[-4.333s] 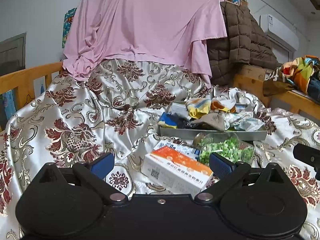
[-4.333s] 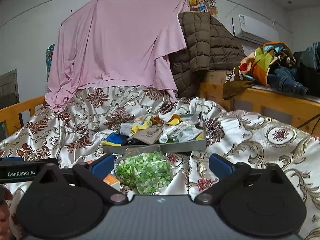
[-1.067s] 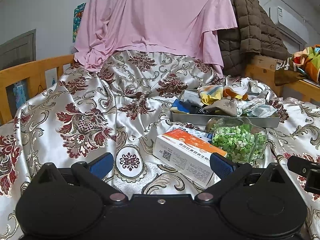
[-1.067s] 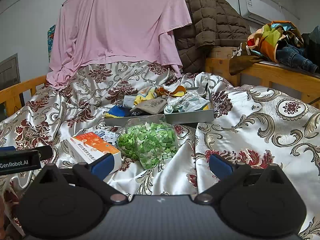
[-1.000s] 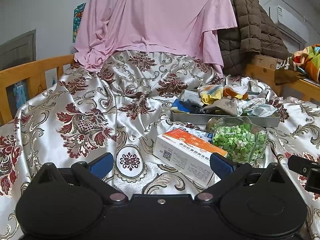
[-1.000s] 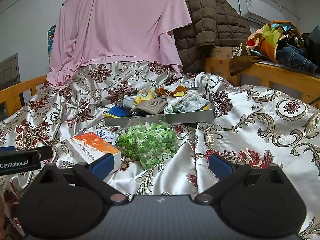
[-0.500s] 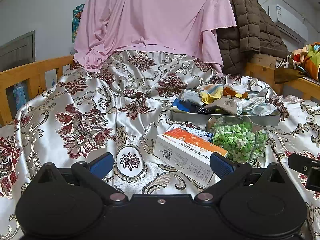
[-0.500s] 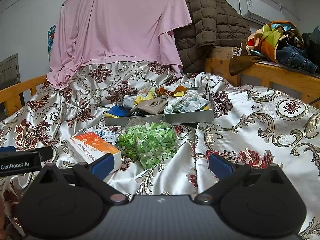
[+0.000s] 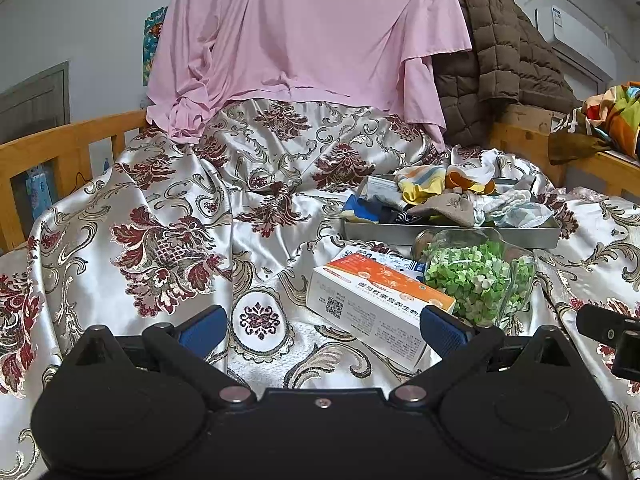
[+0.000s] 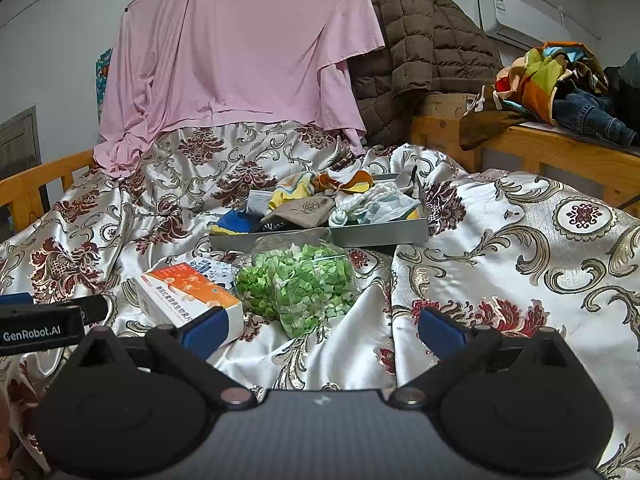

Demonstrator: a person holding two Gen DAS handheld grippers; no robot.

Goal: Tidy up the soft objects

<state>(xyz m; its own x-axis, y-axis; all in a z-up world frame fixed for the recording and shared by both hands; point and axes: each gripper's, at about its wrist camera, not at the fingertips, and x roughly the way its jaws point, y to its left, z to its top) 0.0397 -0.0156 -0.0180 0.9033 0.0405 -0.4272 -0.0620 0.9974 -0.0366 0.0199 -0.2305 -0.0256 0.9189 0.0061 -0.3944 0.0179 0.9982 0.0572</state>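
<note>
Socks (image 10: 316, 200) lie jumbled in grey tray (image 10: 380, 234); both claws gape wide, empty.

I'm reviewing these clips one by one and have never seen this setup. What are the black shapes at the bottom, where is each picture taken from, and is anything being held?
No robot arm here: a person carries a two-finger tool in each hand, and each tool has a fisheye camera looking forward along its fingers. The black shapes are the tools' own bodies; the blue pads are the fingertips. One picture comes from the left tool, the other from the right tool.

Both stand open and hold nothing.

Ahead lies a bed under a patterned satin cover. On it sit a grey tray heaped with small cloth items, a clear bag of green pieces, and an orange-and-white box beside the bag. In the right view, the black bar marked GenRobot.AI at the left edge is part of the other tool.
</note>
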